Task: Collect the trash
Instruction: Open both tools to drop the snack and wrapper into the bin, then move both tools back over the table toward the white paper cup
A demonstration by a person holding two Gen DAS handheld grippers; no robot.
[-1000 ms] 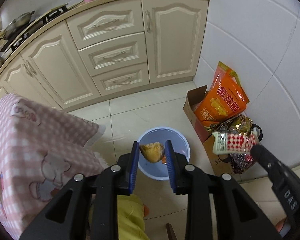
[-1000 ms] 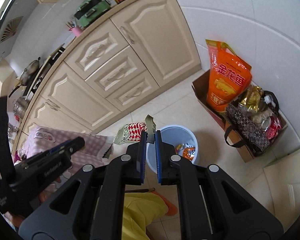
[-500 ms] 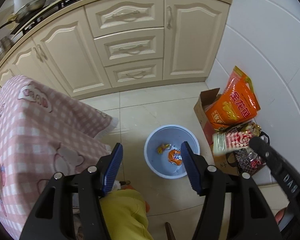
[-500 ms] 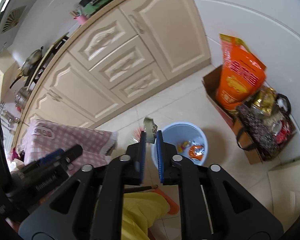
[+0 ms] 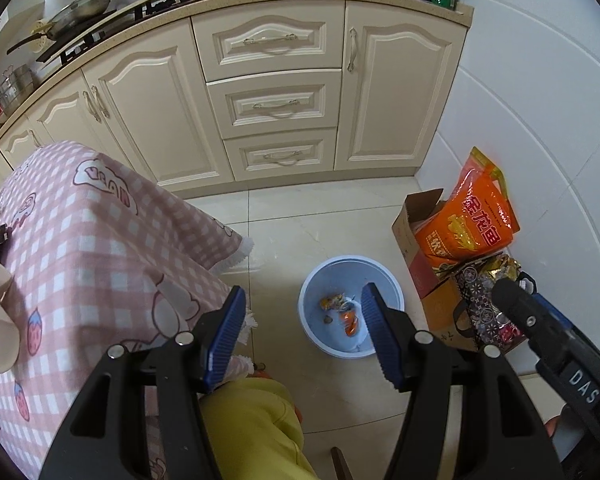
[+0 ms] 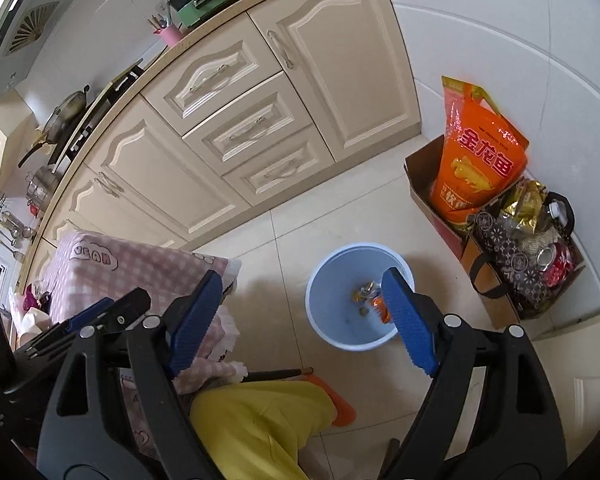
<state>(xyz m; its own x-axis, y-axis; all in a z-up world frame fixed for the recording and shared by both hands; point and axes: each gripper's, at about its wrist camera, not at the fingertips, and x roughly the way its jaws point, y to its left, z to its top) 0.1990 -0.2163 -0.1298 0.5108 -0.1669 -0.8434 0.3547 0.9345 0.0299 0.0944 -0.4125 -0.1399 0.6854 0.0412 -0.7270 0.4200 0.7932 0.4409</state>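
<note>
A light blue bin (image 5: 320, 280) stands on the tiled floor, with several wrappers (image 5: 342, 310) lying in it; it also shows in the right wrist view (image 6: 332, 280) with the wrappers (image 6: 370, 296). My left gripper (image 5: 302, 334) is open and empty, held high above the bin's left rim. My right gripper (image 6: 300, 320) is open and empty, also high above the bin. The right gripper's body shows at the right of the left wrist view (image 5: 540, 332).
A table with a pink checked cloth (image 5: 80, 248) stands left of the bin. A cardboard box with an orange bag (image 5: 472, 220) and a dark patterned bag (image 6: 516, 260) sit against the white wall. Cream cabinets (image 5: 272, 104) run behind. A yellow-clad leg (image 5: 256, 428) is below.
My left gripper opened and its yellow wrapper fell into the bin. My right gripper opened too, and the red checked wrapper is gone from its jaws.
</note>
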